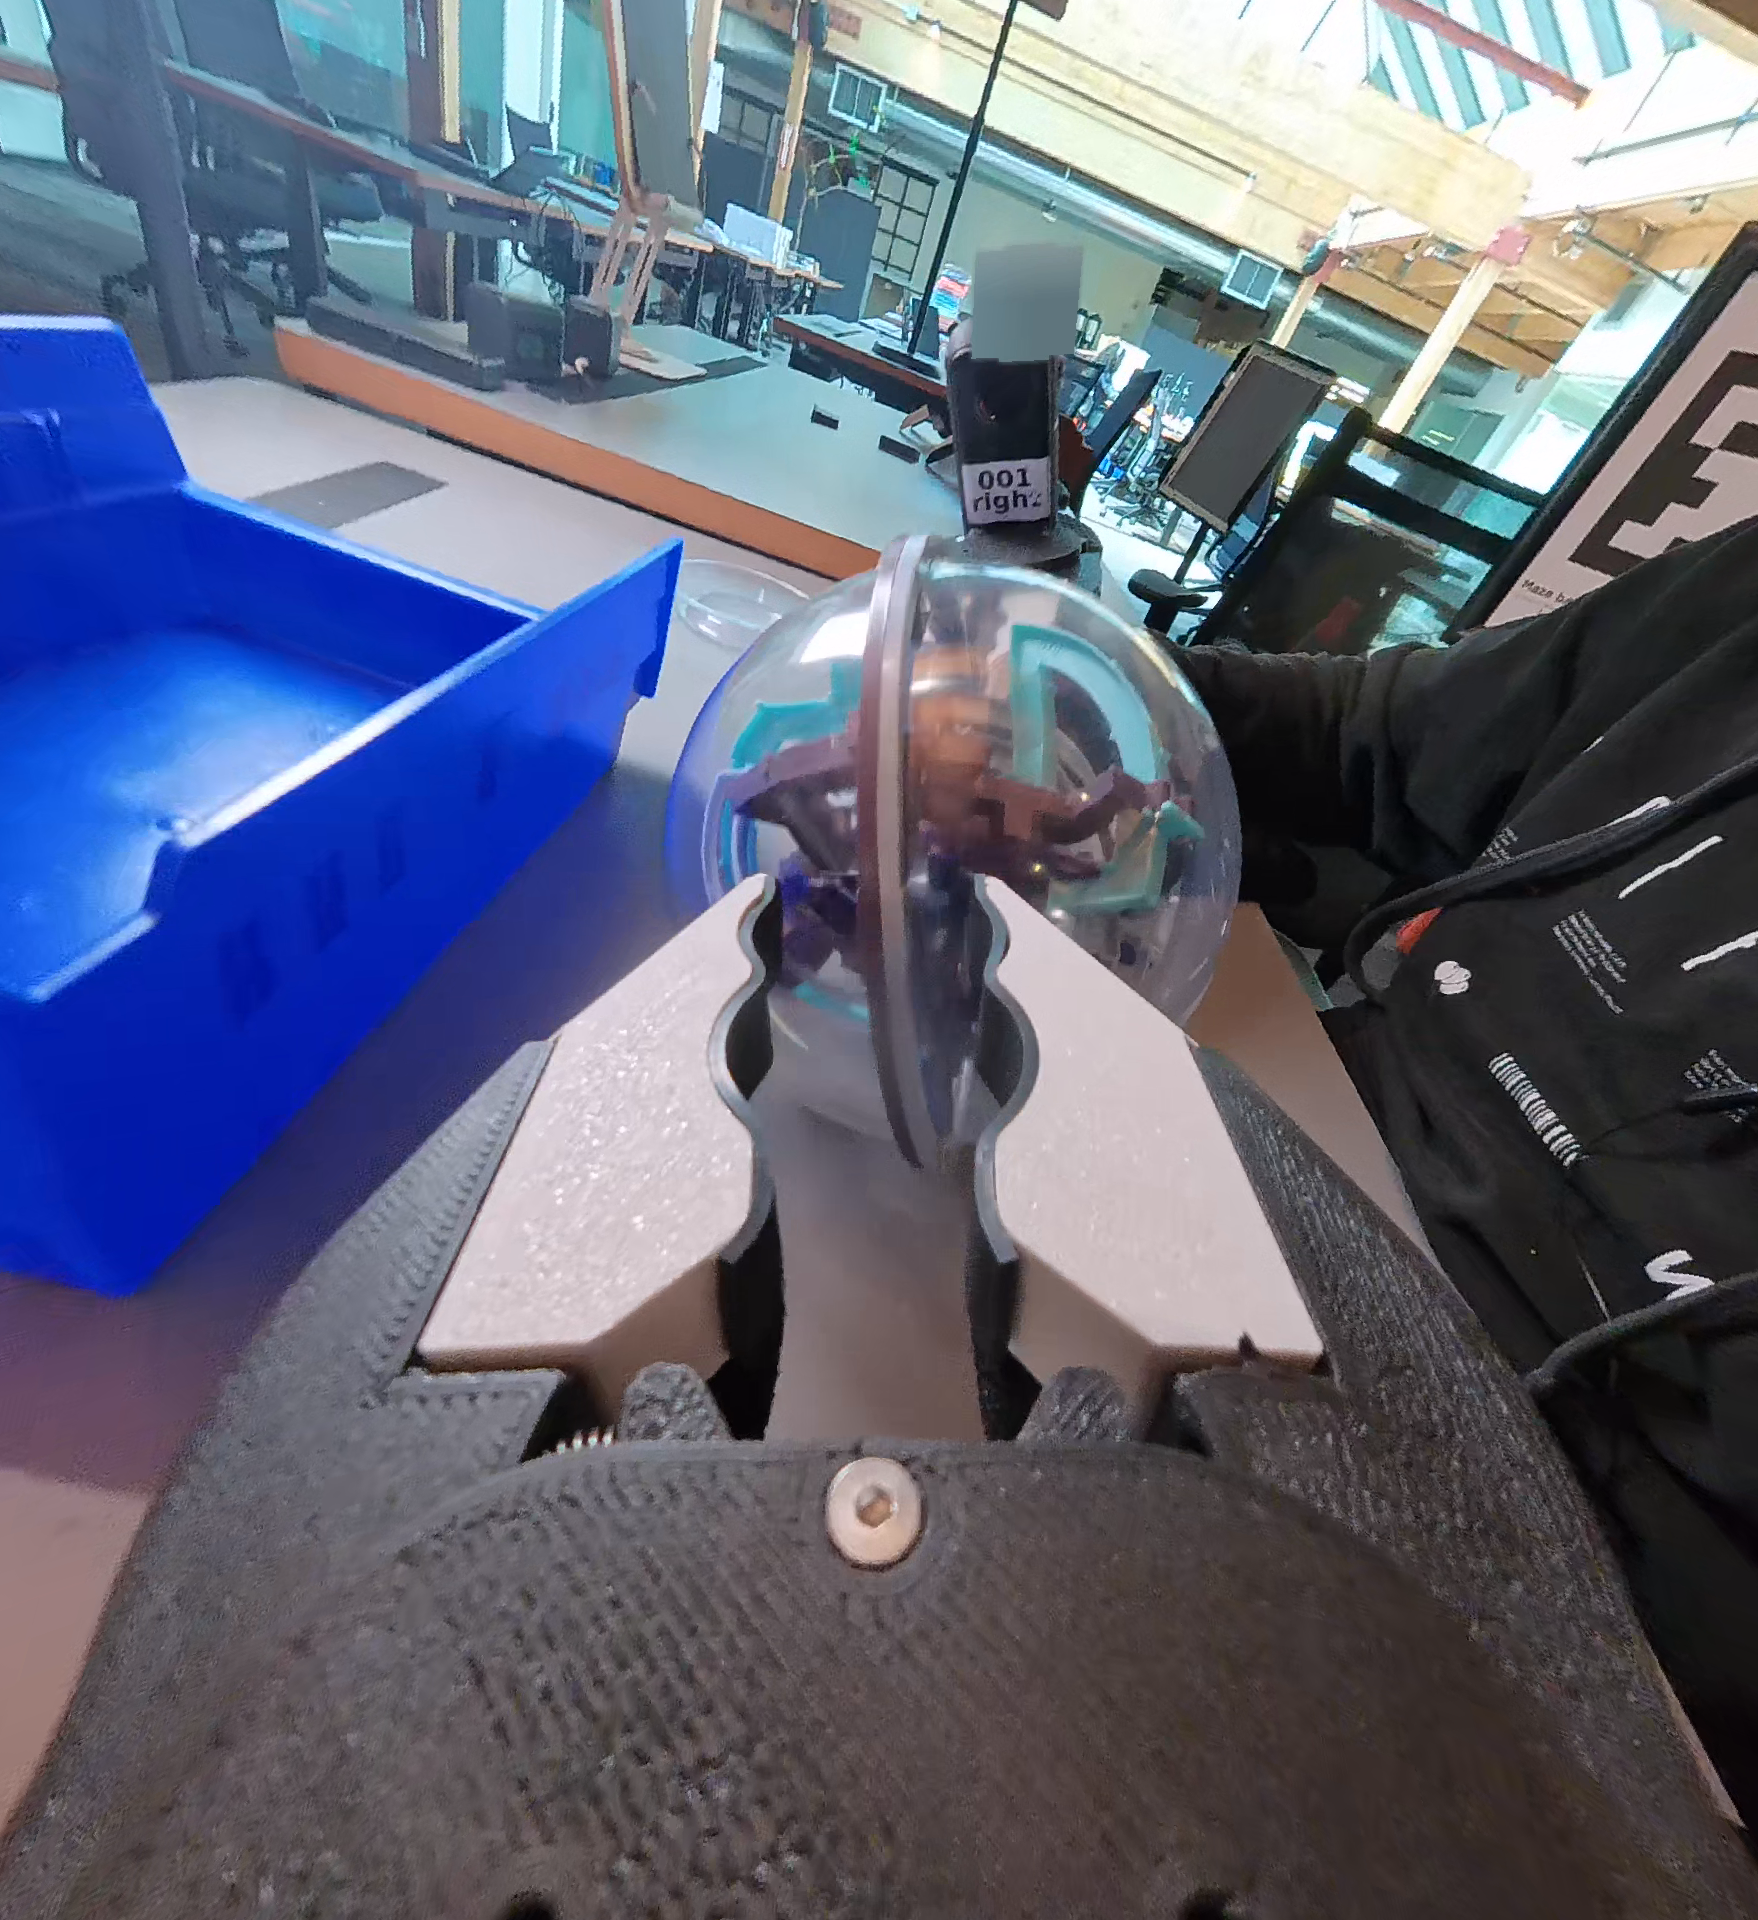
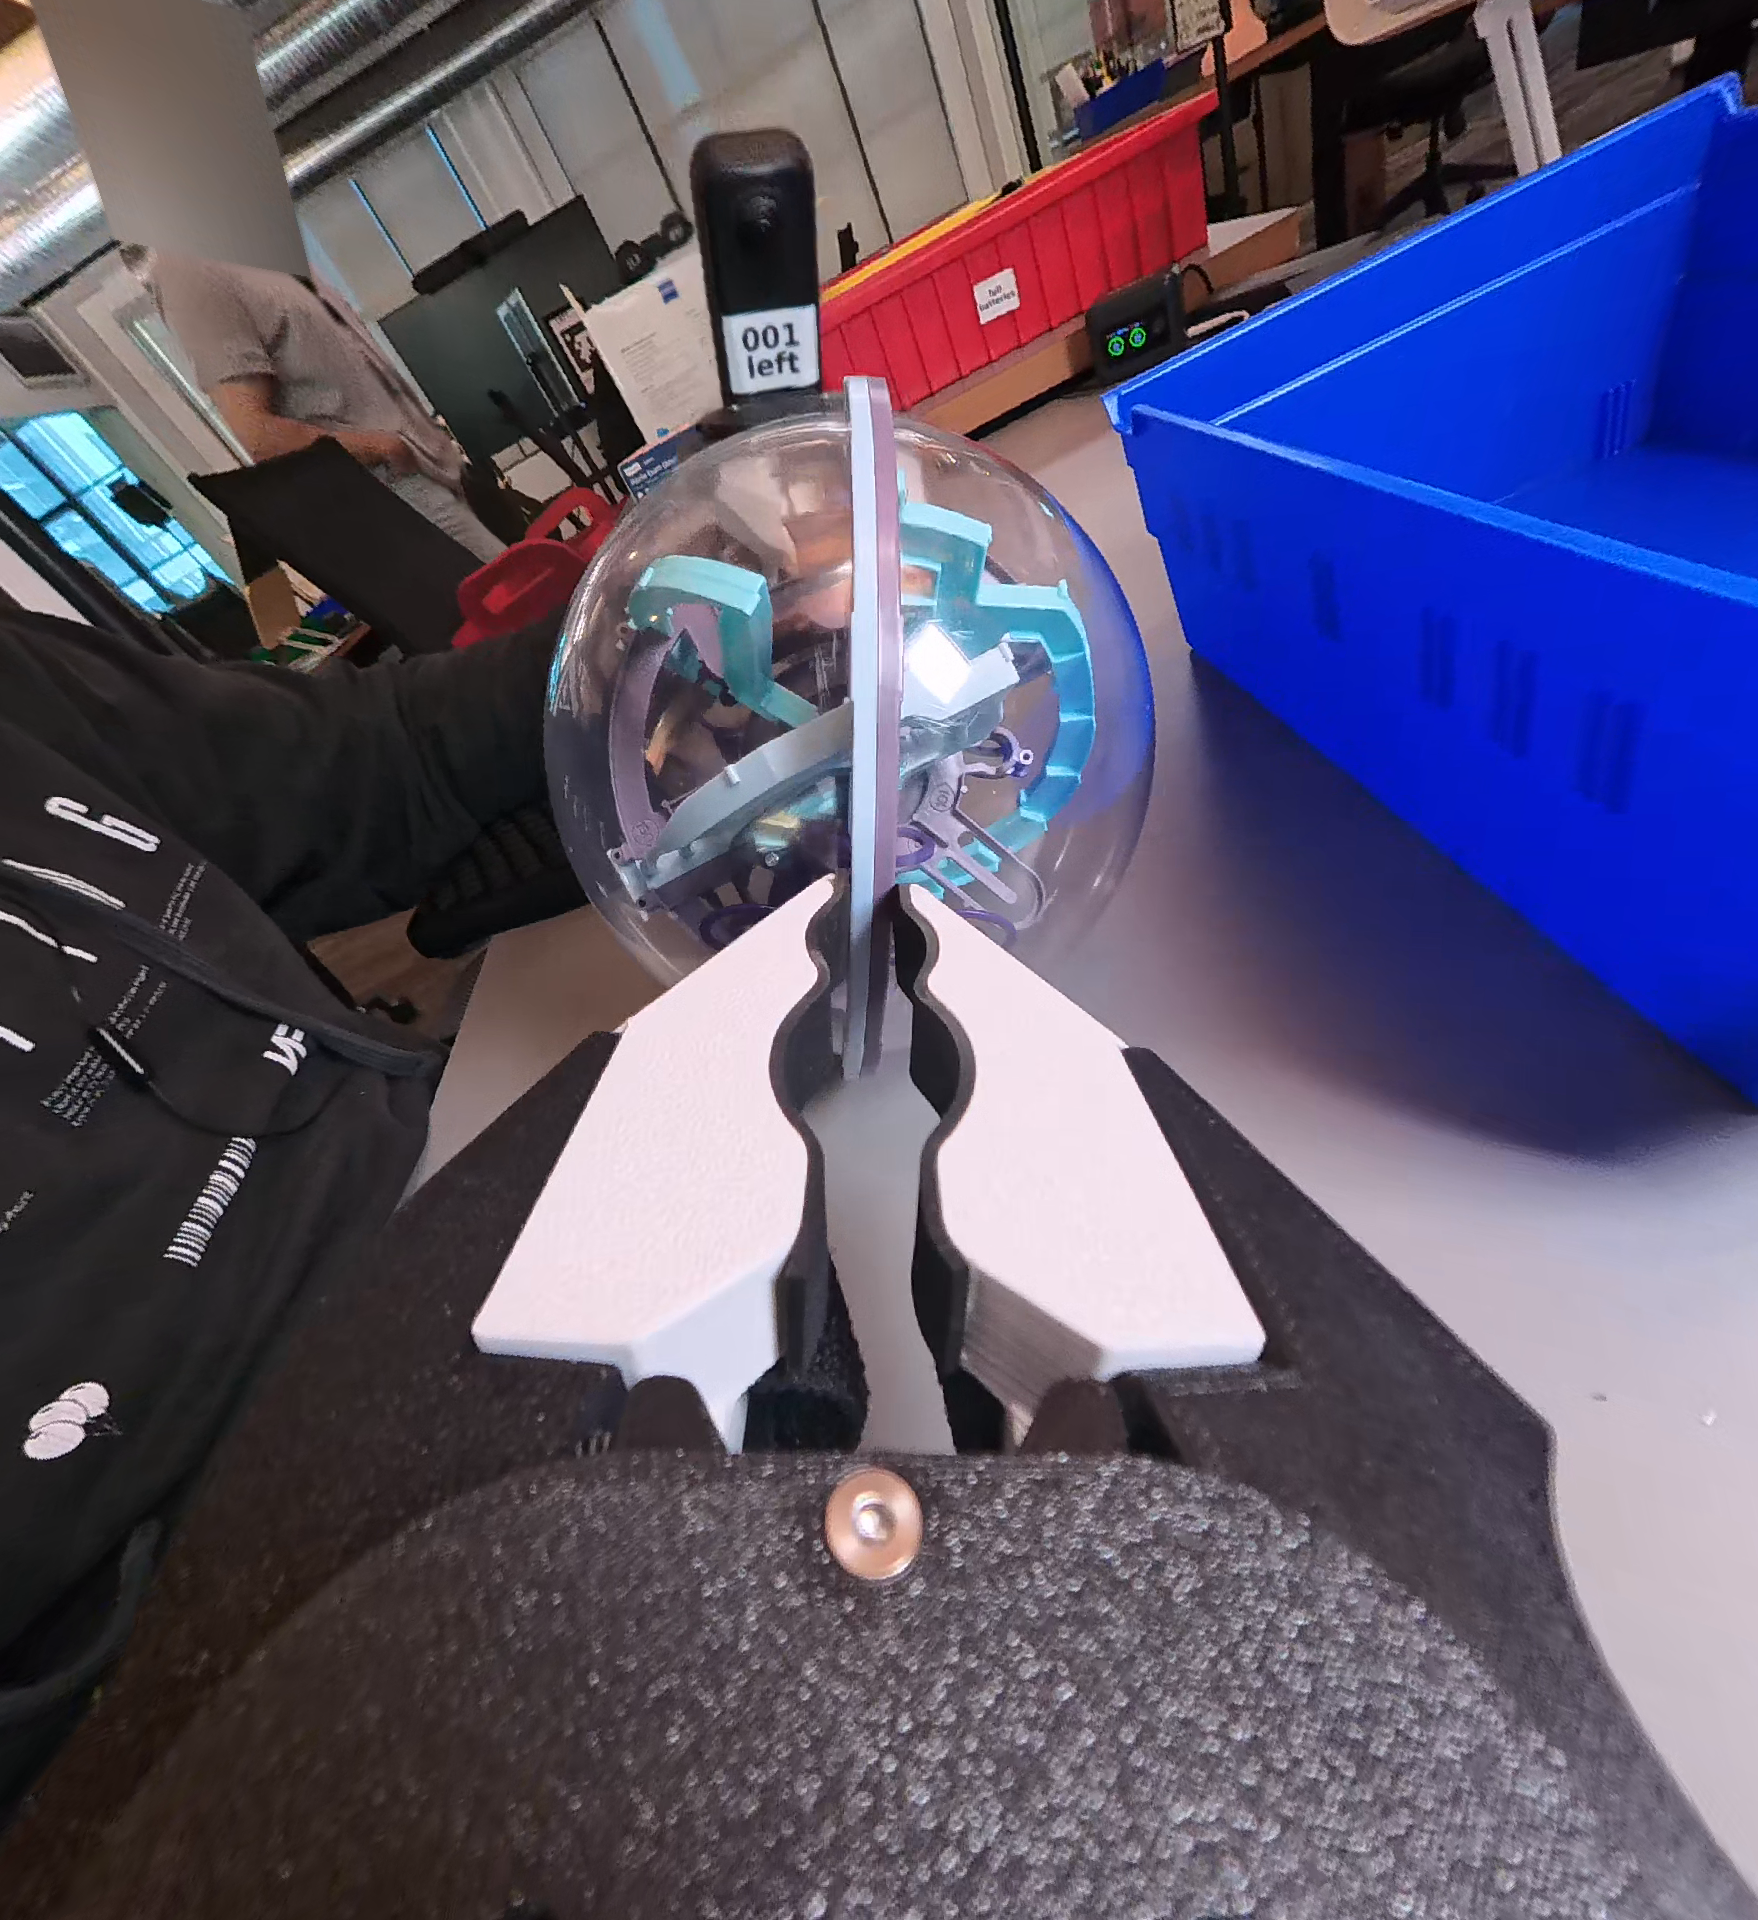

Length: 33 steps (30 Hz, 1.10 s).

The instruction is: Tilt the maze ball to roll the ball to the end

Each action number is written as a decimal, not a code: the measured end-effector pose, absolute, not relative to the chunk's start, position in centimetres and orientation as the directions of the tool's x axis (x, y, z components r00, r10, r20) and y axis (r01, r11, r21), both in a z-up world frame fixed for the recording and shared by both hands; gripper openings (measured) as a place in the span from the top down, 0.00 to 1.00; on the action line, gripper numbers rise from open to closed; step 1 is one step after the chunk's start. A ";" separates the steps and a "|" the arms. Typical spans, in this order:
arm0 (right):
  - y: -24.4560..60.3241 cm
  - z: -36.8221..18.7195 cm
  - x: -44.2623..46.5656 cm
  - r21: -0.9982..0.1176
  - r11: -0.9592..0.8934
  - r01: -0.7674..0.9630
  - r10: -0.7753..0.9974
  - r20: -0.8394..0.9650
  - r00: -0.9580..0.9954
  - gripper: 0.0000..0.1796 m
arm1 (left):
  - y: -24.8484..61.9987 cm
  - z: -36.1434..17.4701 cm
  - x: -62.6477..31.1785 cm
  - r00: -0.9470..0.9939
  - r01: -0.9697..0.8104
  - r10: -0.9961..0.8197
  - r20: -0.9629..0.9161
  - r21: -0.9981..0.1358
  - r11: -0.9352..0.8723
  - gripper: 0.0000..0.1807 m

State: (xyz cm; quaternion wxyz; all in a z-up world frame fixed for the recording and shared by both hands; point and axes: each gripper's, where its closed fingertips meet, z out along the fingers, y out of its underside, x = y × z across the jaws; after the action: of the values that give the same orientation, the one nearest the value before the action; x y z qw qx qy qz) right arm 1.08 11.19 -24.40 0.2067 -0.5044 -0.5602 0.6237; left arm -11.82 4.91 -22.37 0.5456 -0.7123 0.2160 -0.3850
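1. Left gripper (image 1: 880, 914): two pale fingers (image 1: 636, 1091) with dark wavy inner edges, closed on the grey seam ring of the maze ball (image 1: 958, 790); the ring runs between the tips.
2. Right gripper (image 2: 867, 904): white fingers (image 2: 709, 1122) clamped on the same ring from the opposite side, the ring edge standing upright in the narrow gap.
3. Maze ball (image 2: 750, 686): clear sphere with teal, grey and purple tracks inside, held between the two grippers above the bench (image 2: 1374, 1299). The small ball inside cannot be made out.
4. Each wrist view shows the other gripper's black camera post rising behind the sphere, with a white label.
5. Blue bin (image 1: 231, 831): open-topped, standing on the bench just beside the sphere; also seen in the right wrist view (image 2: 1477, 623).
6. Person's black sleeve (image 1: 1477, 748) and printed dark garment, on the side away from the bin.
7. Red bin (image 2: 1010, 260): farther back, in the right wrist view.
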 end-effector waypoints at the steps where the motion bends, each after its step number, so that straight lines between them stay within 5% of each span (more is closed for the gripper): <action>1: 11.3 -24.4 1.1 -0.905 -0.294 0.308 0.822 -0.404 -0.402 0.97 | 4.9 -22.8 -12.0 0.609 0.117 -0.723 0.326 -0.938 -0.325 0.80; 22: 14.2 -24.4 1.3 -0.833 -0.478 0.280 0.762 -0.551 -0.340 0.97 | 4.3 -25.0 -9.8 0.561 0.115 -0.730 0.391 -0.910 -0.399 0.96; 28: 12.7 -22.9 1.7 -0.982 -0.133 0.134 0.908 -0.175 -0.381 0.97 | 4.3 -24.9 -10.4 0.641 0.012 -0.724 0.256 -0.946 -0.324 0.96; 33: 10.4 -22.2 2.1 -0.969 0.243 0.039 0.902 0.211 -0.377 0.97 | 3.9 -24.0 -10.9 0.620 0.044 -0.741 0.260 -0.954 -0.298 0.92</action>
State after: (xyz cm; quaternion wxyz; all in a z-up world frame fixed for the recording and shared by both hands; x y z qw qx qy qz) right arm 2.13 10.41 -22.17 0.4298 -0.3558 -0.6610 0.5017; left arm -10.86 3.87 -24.03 0.5409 -0.7192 0.2421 -0.3627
